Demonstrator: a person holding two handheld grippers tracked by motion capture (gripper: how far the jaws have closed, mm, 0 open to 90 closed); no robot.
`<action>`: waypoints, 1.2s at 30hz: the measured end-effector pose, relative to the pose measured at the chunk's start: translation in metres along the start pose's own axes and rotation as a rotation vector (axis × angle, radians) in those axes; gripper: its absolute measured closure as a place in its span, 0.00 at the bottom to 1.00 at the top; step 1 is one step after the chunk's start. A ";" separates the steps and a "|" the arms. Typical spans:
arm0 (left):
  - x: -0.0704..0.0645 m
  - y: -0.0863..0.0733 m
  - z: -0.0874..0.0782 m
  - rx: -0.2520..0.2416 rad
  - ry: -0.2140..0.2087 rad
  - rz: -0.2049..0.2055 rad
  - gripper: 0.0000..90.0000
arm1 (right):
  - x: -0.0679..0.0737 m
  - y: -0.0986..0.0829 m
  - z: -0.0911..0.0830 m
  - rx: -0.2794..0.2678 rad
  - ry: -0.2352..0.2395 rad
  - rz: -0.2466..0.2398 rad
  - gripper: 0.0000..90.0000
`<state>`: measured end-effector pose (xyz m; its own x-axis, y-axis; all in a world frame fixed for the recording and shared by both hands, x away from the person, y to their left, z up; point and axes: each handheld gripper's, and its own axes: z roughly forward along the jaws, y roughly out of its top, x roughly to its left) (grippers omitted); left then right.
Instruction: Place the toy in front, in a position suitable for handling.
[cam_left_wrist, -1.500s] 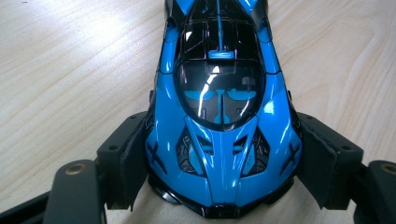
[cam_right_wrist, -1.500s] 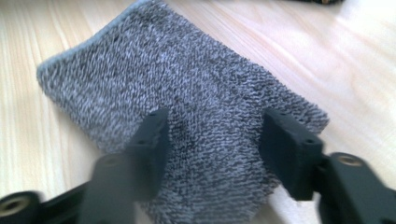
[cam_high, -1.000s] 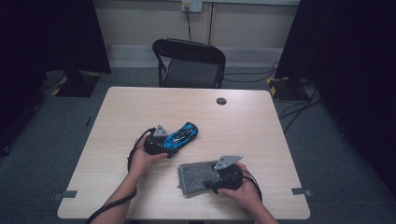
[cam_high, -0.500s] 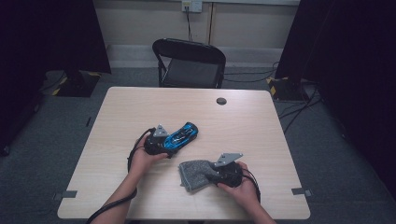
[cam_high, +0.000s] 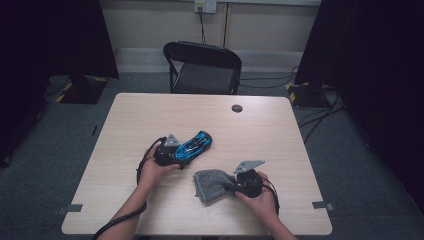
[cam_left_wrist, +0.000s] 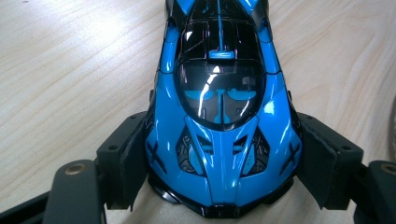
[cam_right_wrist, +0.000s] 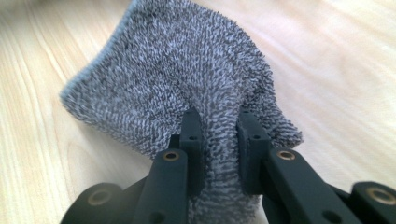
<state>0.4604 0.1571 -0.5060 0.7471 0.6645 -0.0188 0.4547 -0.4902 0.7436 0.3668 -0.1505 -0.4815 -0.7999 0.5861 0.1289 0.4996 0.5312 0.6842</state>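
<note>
Left claw (cam_left_wrist: 219, 186) clamps the nose end of the blue toy car (cam_left_wrist: 219, 107), one jaw pressed on each flank; the car body runs away from the claw toward 12 o'clock in the left gripper view and toward 2 o'clock on the table (cam_high: 280, 125) in the high view. Right claw (cam_right_wrist: 218, 140) pinches a bunched fold of the grey cloth (cam_right_wrist: 177, 79), which spreads from the claw toward 11 o'clock over the table, at 4 o'clock from the car.
</note>
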 end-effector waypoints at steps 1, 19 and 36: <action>0.000 0.000 0.000 0.000 0.000 0.001 0.28 | -0.002 0.002 -0.004 -0.009 -0.002 0.008 0.84; 0.000 0.000 0.000 0.002 -0.003 0.001 0.28 | -0.038 0.117 0.019 -0.098 -0.049 0.020 0.84; 0.000 0.000 0.000 0.004 0.001 0.000 0.28 | -0.024 0.141 0.083 0.073 -0.127 -0.076 0.84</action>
<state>0.4601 0.1574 -0.5058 0.7467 0.6649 -0.0181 0.4563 -0.4924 0.7412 0.4837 -0.0392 -0.4478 -0.7902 0.6127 -0.0162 0.4657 0.6173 0.6341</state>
